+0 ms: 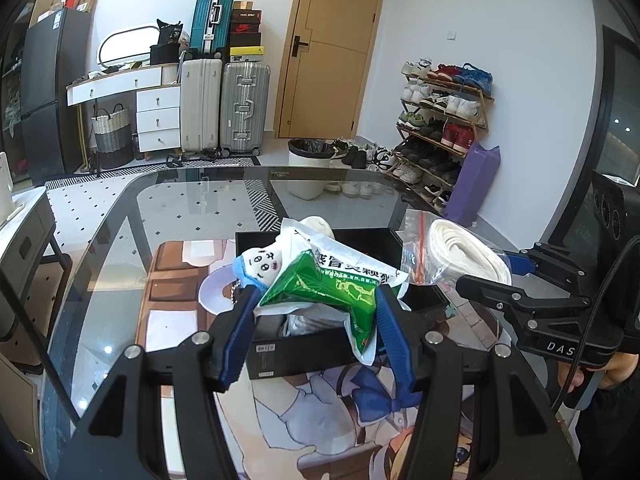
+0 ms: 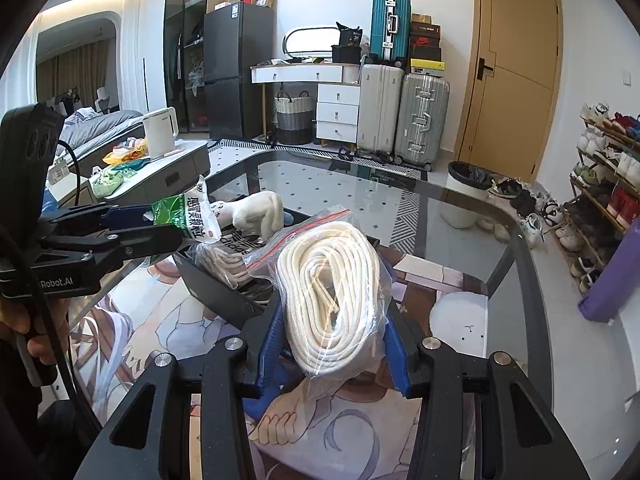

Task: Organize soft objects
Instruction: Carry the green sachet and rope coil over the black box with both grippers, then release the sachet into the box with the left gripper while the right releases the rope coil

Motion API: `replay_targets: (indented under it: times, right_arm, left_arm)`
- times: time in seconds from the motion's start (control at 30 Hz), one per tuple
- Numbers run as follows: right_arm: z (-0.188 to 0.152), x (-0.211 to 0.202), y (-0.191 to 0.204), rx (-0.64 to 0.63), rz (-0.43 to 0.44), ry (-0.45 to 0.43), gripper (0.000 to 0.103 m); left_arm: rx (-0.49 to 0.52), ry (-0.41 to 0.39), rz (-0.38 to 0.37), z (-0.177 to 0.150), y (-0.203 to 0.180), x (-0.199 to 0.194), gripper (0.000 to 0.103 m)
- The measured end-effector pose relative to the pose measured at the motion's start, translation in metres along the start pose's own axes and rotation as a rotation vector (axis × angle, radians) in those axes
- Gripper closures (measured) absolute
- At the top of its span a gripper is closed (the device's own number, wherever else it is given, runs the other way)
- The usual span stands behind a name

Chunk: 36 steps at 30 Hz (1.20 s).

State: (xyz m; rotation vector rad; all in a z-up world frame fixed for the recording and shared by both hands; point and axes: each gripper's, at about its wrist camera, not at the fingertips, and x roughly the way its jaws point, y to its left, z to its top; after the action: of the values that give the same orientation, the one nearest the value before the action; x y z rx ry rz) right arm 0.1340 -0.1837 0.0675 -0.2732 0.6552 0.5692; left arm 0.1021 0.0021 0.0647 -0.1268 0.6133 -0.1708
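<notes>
1. Left gripper [image 1: 318, 312]: blue ribbed pads on black hinged arms, closed partway and pressing both sides of a green-and-white medicine sachet [image 1: 328, 284]. Glossy crinkled foil-plastic, folded into an angular wedge, printed with white and green characters. Held just above the black box [image 1: 304, 350].
2. Right gripper [image 2: 334, 328]: same blue pads and black frame, closed narrowly on a clear zip bag of white cord [image 2: 332, 280]. Thin wrinkled film with a red seal strip; inside, thick matte braided cord wound in an elongated oval coil. Held just beside the black box, toward its right edge in the left wrist view.
3. Black box: rectangular, rigid, matte, open-topped, with a white label on the near wall. Already packed with soft items that rise above the rim.
4. Inside the black box: small plush doll [image 1: 260, 266], white fabric face with drawn features, blue hood, metal bead chain hanging off it; white knitted sock [image 2: 260, 210] at the far end; a crumpled clear bag printed with "adidas" lettering [image 2: 236, 244].
5. Under the black box: flat printed mat [image 1: 320, 420] with cartoon artwork, smooth, lying on a glass table [image 1: 180, 208] with rounded corners and a dark rim.
6. Beyond the black box, off the table: white bin [image 1: 308, 172] with black liner on the tiled floor.
</notes>
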Motion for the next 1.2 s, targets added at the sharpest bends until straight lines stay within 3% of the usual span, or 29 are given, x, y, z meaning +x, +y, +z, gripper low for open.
replay_targets:
  times: [1.2]
  right_arm:
    - [0.016,0.063,0.005,-0.027,0.015,0.059,0.058]
  left_arm:
    - [0.048,0.062,0.039,0.0,-0.002,0.036,0.045]
